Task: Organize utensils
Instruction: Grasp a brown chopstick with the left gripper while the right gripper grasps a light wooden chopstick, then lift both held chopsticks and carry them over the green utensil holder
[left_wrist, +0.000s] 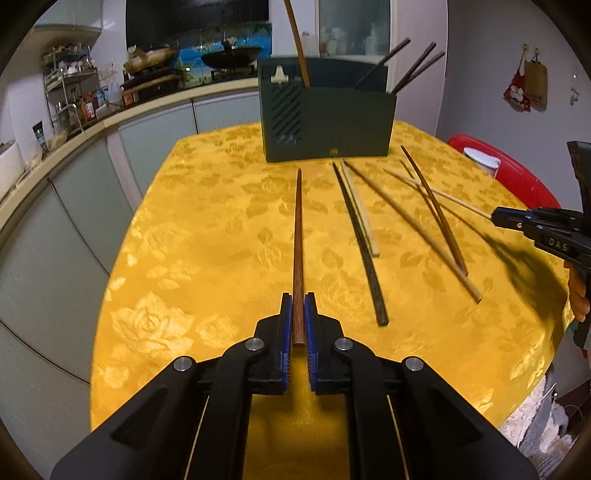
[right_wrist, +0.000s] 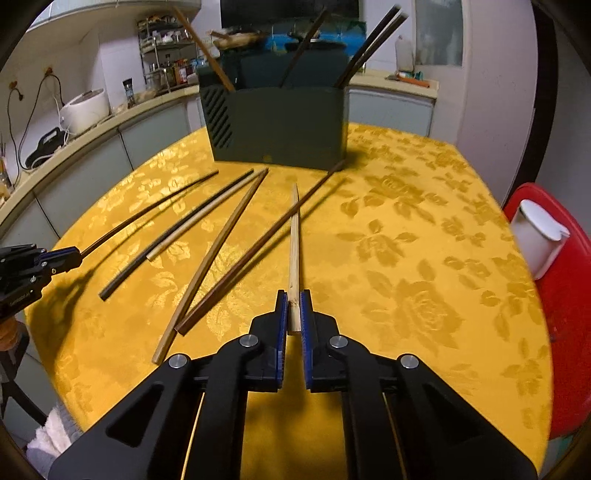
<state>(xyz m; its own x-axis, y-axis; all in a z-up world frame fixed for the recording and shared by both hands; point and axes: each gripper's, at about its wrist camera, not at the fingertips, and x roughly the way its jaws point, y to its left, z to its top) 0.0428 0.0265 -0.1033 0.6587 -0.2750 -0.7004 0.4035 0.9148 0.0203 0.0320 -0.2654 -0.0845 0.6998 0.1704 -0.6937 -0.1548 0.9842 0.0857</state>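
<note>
Reddish-brown wood forms the tapered chopstick (left_wrist: 297, 254) clamped between the blue ribbed pads of the left gripper (left_wrist: 298, 314). A pale bamboo chopstick (right_wrist: 294, 254) is clamped by the right gripper (right_wrist: 294, 310). Both are held above the glossy yellow floral tablecloth (right_wrist: 406, 258), pointing toward the dark green slotted holder (right_wrist: 280, 125).

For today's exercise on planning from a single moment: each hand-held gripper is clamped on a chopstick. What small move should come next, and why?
Probably lift the left hand-held gripper and carry its reddish-brown chopstick toward the dark green holder. The chopstick already points at the holder, which stands open-topped with several chopsticks in it. The right hand-held gripper grips a pale chopstick that could follow.
</note>
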